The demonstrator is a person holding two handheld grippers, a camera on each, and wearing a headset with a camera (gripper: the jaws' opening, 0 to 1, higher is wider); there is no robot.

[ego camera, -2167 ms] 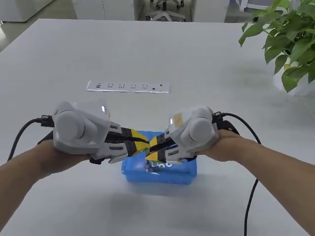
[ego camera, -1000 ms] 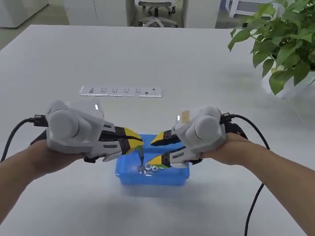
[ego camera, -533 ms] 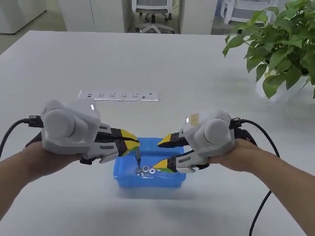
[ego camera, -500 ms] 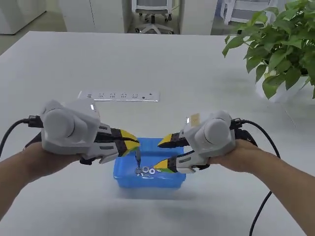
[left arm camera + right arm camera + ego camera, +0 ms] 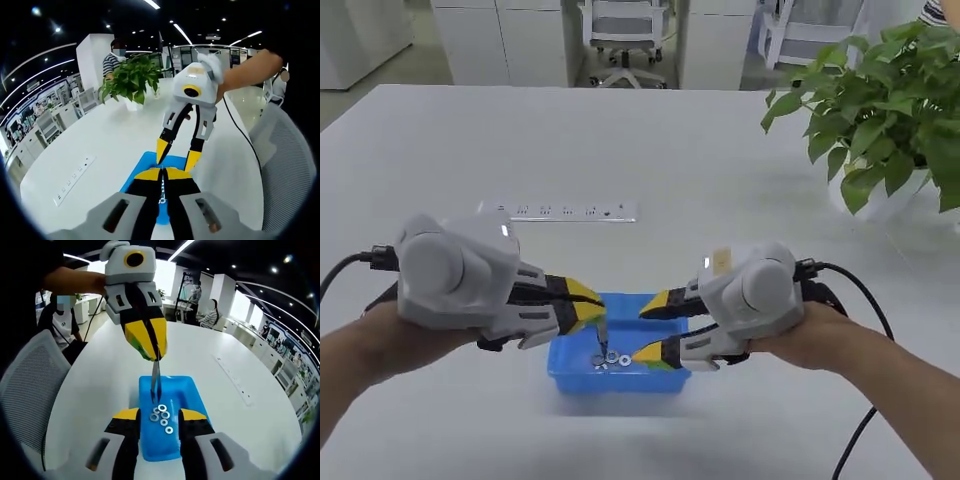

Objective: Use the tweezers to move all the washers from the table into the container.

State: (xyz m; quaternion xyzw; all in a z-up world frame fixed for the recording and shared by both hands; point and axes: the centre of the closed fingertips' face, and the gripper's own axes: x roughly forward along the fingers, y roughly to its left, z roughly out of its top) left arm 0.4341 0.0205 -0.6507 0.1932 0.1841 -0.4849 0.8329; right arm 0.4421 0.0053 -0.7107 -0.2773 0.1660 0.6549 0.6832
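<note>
2.2 s on, right hand-held gripper (image 5: pixel 650 328) has drawn away from tweezers (image 5: pixel 155 380).

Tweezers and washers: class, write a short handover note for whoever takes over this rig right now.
Left gripper: jaws shut on the tweezers, whose tips point down into the blue container.
Right gripper: jaws open, holding nothing, close by the container.
Done: several washers lie in the container.
Left: check the table for stray washers. If there are none, the job looks finished.
</note>
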